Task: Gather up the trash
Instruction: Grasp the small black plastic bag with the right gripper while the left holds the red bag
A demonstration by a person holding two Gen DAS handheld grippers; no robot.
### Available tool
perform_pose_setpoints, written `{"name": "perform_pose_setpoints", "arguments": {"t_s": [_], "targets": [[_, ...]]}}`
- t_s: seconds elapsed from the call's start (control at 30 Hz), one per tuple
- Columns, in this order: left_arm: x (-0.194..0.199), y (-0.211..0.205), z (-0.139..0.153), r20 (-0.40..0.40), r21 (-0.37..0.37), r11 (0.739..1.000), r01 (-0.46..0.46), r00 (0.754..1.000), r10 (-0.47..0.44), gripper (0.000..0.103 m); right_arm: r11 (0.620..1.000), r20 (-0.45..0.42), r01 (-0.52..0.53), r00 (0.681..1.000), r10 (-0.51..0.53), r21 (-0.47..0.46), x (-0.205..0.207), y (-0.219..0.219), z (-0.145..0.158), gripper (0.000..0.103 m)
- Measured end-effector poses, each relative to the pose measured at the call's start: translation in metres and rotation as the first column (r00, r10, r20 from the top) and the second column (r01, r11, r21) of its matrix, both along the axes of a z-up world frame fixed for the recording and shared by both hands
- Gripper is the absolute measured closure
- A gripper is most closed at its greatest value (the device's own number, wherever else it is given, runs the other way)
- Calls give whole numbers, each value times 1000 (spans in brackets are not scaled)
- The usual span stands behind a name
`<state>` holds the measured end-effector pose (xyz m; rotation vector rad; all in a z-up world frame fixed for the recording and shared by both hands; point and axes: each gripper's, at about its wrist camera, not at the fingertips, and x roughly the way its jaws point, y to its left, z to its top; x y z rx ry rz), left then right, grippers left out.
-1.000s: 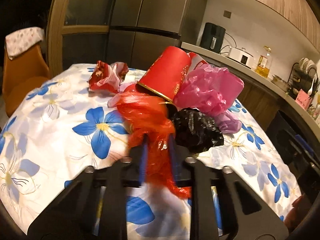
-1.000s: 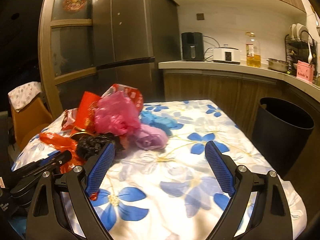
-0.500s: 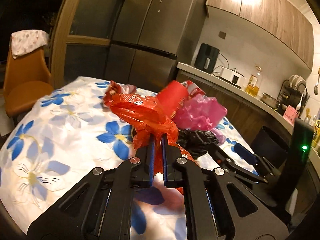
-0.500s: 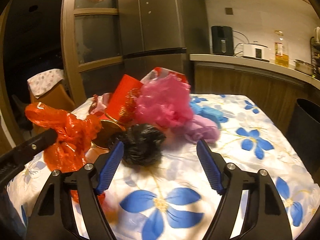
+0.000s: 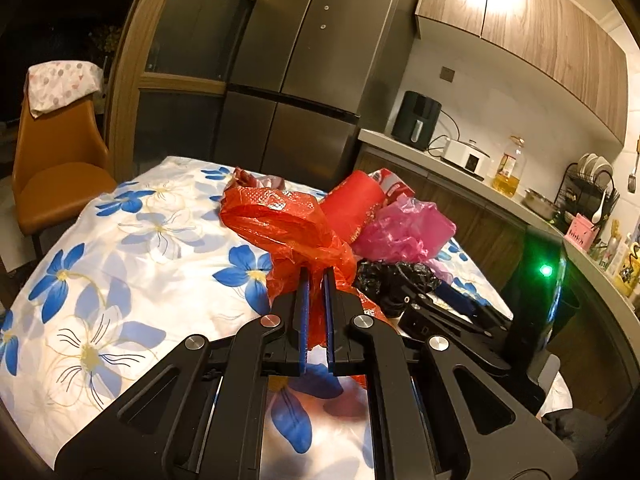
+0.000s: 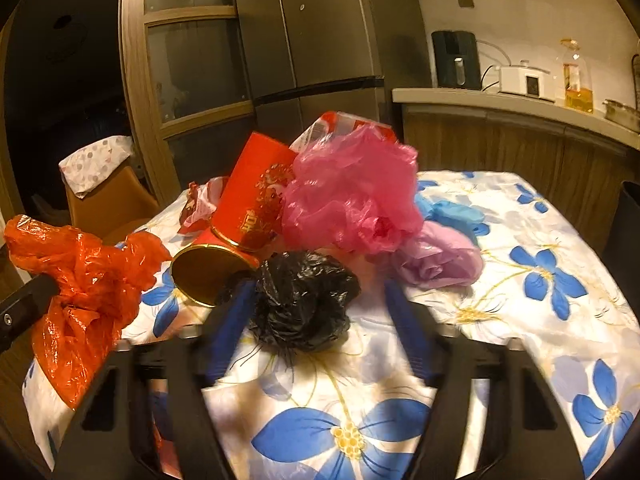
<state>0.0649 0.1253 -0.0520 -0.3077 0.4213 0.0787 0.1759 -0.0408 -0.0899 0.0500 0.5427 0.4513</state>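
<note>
The left tool (image 5: 316, 280) is seen with its blue pads nearly together, clamped on the gathered neck of an orange-red plastic bag (image 5: 280, 220). The bag is held lifted above the desk (image 5: 120, 248), which is covered by a white cloth with blue flowers; its crumpled body bulges up and to the left of the pads, and a tail hangs down between them. In the right wrist view the same bag (image 6: 80, 272) is shown at the far left edge, hanging clear of the cloth.

The right tool (image 6: 320, 292) is seen with its pads spread wide, one on either side of a crumpled black plastic bag (image 6: 304, 300) that rests on the desk (image 6: 560, 320). The left pad is shown just beside the bag; whether it touches cannot be told because of blur. The right pad is apart from it.

Behind the black bag a pile of trash lies on the desk: a red cylindrical tube with a gold rim (image 6: 240, 224) on its side, a pink plastic bag (image 6: 352, 196), a pale purple bag (image 6: 440, 256) and a blue bag (image 6: 452, 212). A black bin (image 6: 624, 224) is partly visible at the right edge.
</note>
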Motion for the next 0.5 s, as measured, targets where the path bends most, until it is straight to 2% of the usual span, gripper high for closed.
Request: {"name": "perform_pose_setpoints", "arguments": {"t_s": [0.07,0.1,0.17,0.27,0.5], "targets": [[1,1,-2,-8,-3,1000,0,1000,0,97,1000,-20,-17,1000,17,2,3,2,-3,73],[2,1,-2,-11,-5,1000,0,1000,-1,98,1000,-26,-21,999,21,3,3,2,-3,77],[2,0,-3,-13,-4,1000,0,1000,0,97,1000,-27,-29,999,29,8,2,1,-3,95],[2,-2,-1,-11,4,1000,2,1000,-2,97,1000,-18,-29,999,29,11,-3,-3,-2,98],[3,-8,0,-15,12,1000,4,1000,-4,97,998,17,3,1000,-4,56,-21,-34,18,99]]}}
